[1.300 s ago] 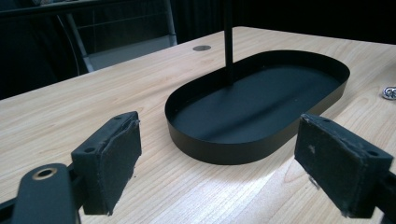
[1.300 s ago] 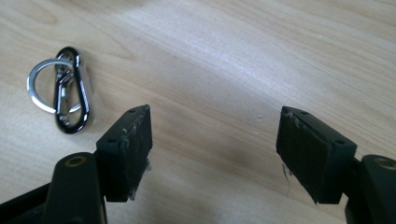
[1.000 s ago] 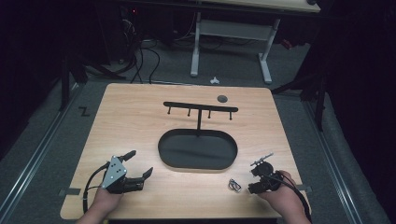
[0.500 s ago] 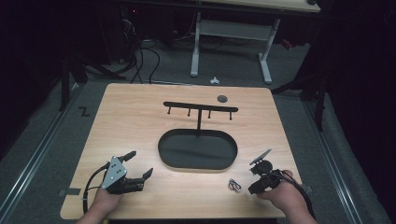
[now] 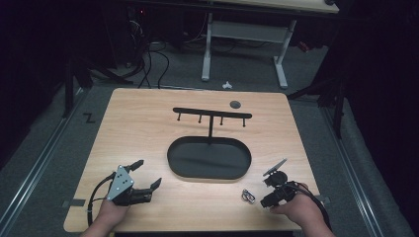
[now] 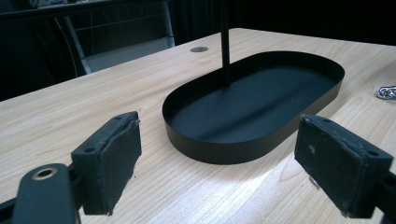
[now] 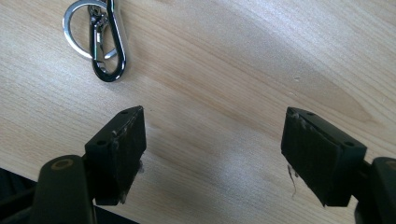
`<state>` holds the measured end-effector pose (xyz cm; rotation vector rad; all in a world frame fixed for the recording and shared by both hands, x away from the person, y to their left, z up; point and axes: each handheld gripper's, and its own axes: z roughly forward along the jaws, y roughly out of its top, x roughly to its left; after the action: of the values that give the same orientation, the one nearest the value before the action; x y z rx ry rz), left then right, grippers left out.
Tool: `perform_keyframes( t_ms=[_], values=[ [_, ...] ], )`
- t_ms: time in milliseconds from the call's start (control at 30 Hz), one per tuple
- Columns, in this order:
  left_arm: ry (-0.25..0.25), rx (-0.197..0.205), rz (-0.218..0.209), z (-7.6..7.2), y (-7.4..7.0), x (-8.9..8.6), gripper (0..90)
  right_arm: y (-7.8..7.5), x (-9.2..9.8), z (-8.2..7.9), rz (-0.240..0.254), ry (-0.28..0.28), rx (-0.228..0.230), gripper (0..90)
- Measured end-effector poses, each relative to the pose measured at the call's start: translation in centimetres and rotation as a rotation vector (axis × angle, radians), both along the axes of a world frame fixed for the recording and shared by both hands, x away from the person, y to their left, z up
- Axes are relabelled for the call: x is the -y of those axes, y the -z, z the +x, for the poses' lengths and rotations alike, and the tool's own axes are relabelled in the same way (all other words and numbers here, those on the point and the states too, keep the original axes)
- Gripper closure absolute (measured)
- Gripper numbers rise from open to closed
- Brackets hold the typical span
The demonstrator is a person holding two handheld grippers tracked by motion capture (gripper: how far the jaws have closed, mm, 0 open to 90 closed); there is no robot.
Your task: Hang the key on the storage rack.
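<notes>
On the counter (image 5: 148, 128), near the right tongs (image 7: 212, 154), the keyring (image 7: 100, 39) lies ungrasped; those tongs have just been opening, nothing between. Left tongs (image 6: 219, 168) wide. We judge hanging on the stand (image 5: 211, 118) remains.

Stand's post (image 6: 224, 42) cut off by the top edge (crossbar out of frame), keyring (image 6: 387, 92) clipped at right, forearms cropped below

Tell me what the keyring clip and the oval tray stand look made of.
Keyring clip: polished metal, probably steel, judging by its bright mirror-like glints. Oval tray stand: likely thin sheet metal with matte black coating; its wall is thin, even and dull, though plastic can't be ruled out.
</notes>
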<state>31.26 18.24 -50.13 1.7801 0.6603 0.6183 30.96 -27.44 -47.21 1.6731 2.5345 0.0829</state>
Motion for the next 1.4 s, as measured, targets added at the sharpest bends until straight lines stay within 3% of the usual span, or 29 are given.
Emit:
perform_keyframes(
  t_ms=[300, 333, 500, 833, 1133, 1267, 1400],
  values=[
    [0.002, 0.005, 0.001, -0.1, 0.0, 0.0, 15.1, -0.3, -1.1, 0.1, 0.029, -0.015, 0.002, 22.6],
    [0.004, 0.005, -0.003, 0.0, 0.0, 0.0, 15.1, -0.4, -1.5, 0.3, 0.058, -0.031, 0.001, 30.6],
    [0.004, 0.004, -0.003, 0.0, 0.0, 0.0, 15.1, -0.4, -2.0, 0.7, 0.095, -0.017, 0.006, 36.0],
    [0.008, 0.014, -0.004, -0.1, -0.1, 0.1, 15.1, 0.7, -3.8, 1.7, 0.105, -0.057, 0.001, 52.1],
    [0.007, 0.014, -0.007, 0.0, -0.1, 0.0, 15.1, 1.6, -4.1, 2.0, 0.131, -0.063, -0.024, 58.4],
    [0.006, 0.016, -0.009, -0.1, -0.2, 0.0, 15.1, 1.6, -4.0, 2.0, 0.173, -0.060, -0.039, 67.8],
    [0.004, 0.016, -0.010, -0.1, -0.2, 0.0, 15.1, 1.6, -3.7, 2.0, 0.189, -0.067, -0.041, 68.7]
  ],
)
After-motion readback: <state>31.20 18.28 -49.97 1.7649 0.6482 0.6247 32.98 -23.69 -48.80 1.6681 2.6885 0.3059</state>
